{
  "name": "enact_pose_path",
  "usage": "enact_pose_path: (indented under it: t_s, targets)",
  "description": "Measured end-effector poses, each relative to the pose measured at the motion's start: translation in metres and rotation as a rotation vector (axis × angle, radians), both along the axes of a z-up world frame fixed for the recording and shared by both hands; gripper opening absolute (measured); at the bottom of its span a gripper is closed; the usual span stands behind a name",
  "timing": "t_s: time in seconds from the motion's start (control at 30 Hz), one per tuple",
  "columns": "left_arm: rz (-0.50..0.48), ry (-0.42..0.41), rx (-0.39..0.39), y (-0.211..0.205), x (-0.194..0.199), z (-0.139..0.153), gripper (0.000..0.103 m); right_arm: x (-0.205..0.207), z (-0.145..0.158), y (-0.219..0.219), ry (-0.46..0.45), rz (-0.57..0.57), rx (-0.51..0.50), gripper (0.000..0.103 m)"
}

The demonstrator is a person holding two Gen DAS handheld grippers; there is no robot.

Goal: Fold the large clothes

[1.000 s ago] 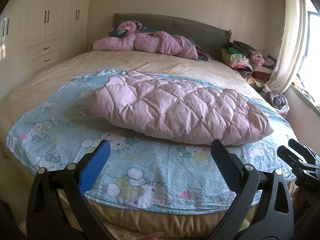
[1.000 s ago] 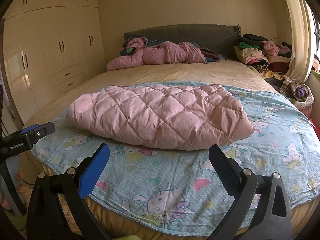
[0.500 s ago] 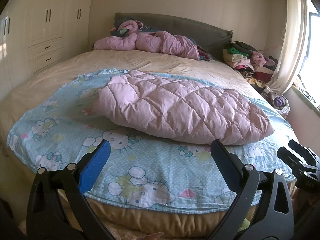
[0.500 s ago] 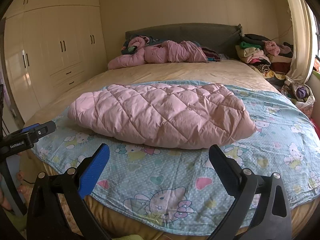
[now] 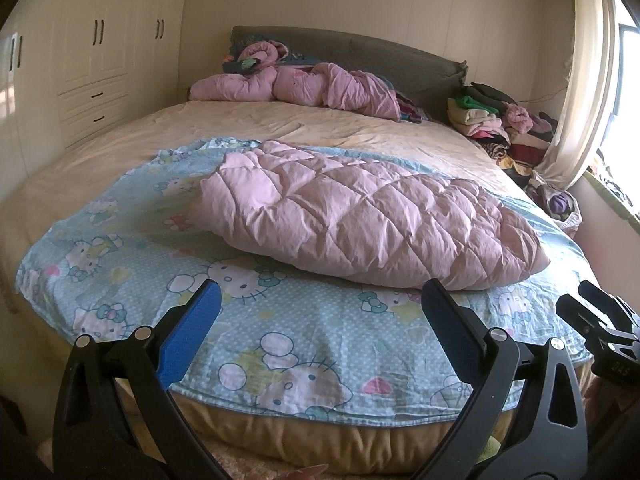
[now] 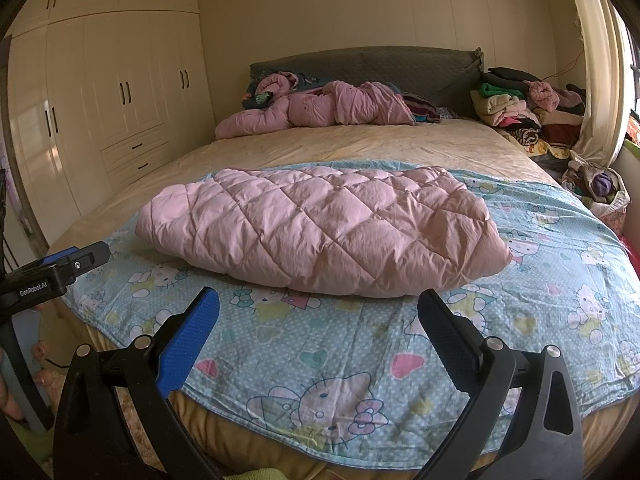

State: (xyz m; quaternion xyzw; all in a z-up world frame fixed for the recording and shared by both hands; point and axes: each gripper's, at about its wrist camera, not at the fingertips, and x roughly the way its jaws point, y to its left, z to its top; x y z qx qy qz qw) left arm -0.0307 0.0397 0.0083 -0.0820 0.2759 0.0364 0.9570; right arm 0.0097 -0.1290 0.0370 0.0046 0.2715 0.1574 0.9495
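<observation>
Fingers of the left gripper [image 5: 320, 312] are standing wide apart, holding nothing, hovering above the foot of the bed [image 5: 280, 132]; the right gripper [image 6: 318, 312] is hanging likewise with its fingers spread and empty. Ahead of both, a folded pink quilted coat [image 5: 360, 220] is lying across a blue cartoon-cat sheet [image 5: 304, 332] that is covering the near half of the bed. Only the left wrist view is showing the right gripper's black tips at its lower right edge, while only the right wrist view is catching the left gripper's body with white lettering at its left edge. Both views are taking in a rumpled pink garment [image 6: 320, 110] by the grey headboard [image 6: 400, 64], a clothes pile [image 6: 520, 108] beside the curtain [image 5: 580, 88], and cream wardrobes [image 6: 100, 92].
</observation>
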Motion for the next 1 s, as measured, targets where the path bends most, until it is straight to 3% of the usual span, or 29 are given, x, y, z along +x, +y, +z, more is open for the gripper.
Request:
enact_pose_path:
  t_s: [1.0]
  targets:
    - [0.006, 0.0, 0.003, 0.0016, -0.0027, 0.001, 0.094, 0.0, -0.0011, 0.0009, 0.002, -0.001, 0.0, 0.099]
